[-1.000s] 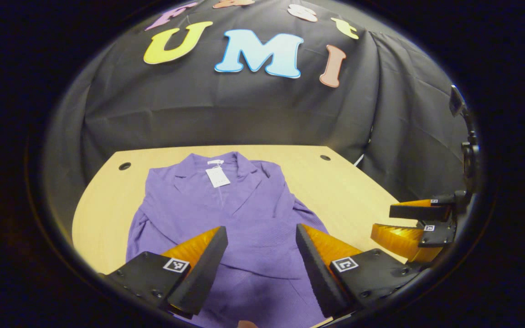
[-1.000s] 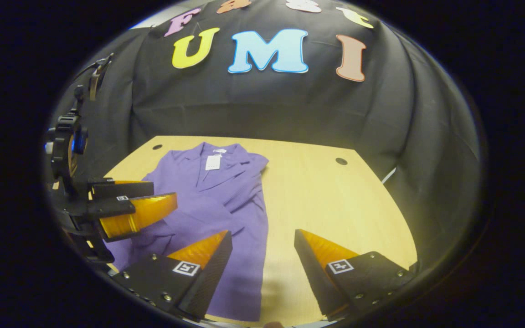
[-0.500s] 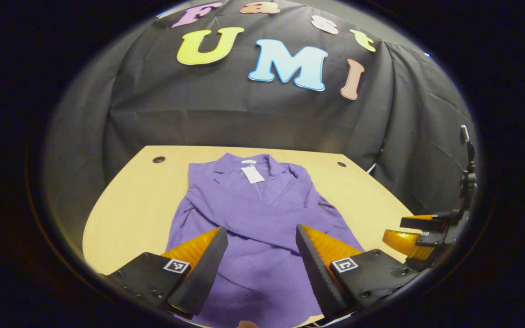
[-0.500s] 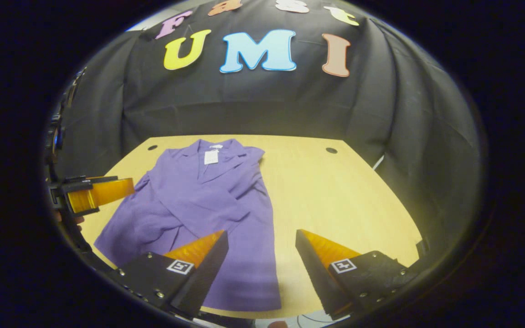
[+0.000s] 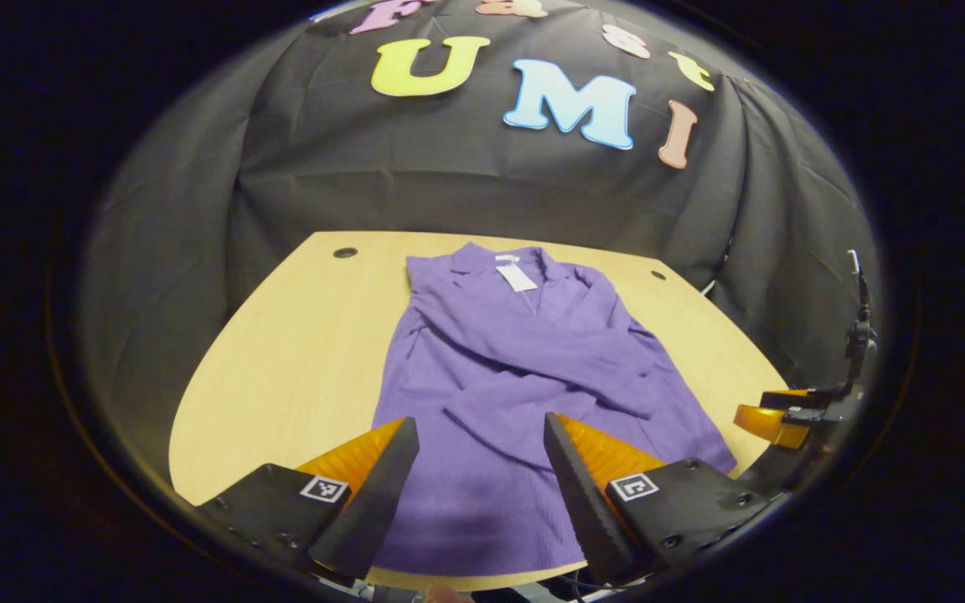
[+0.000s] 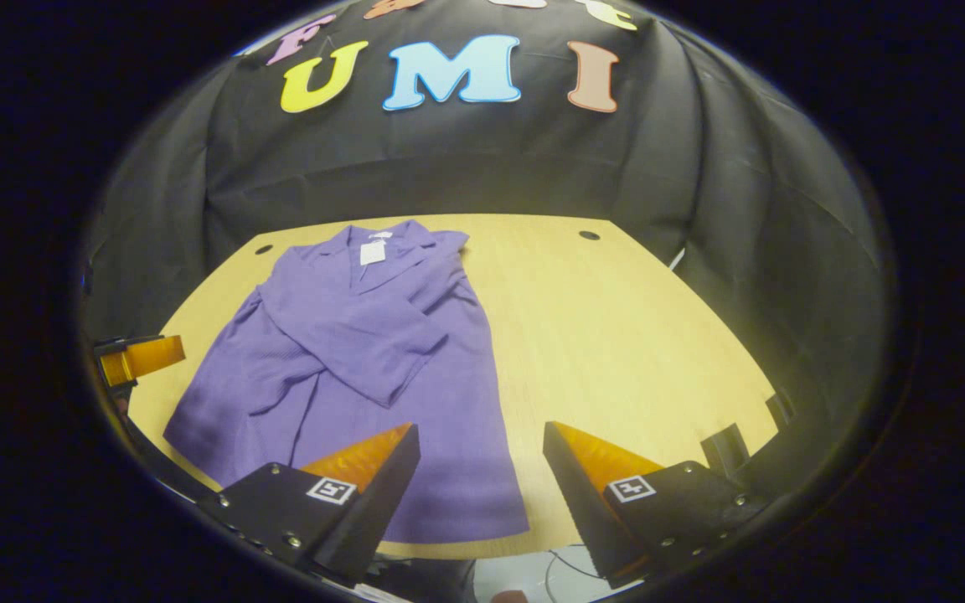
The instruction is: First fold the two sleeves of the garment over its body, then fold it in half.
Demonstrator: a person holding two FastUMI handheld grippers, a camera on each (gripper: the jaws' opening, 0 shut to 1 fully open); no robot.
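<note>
1. Centrally, the purple garment (image 5: 524,394) lies flat on the wooden bench (image 5: 298,368), collar toward the booth wall, hem near the front edge.
2. Both sleeves (image 6: 365,335) lie crossed over the garment's body; a white tag (image 5: 517,277) sits at the collar.
3. Left tool (image 5: 481,469): released, fingers spread, hovering above the hem, grasping nothing.
4. Right tool (image 6: 481,473): released, fingers spread above the garment's right edge and bare bench, grasping nothing.
5. The right tool also appears at the right margin of the left gripper view.
</note>
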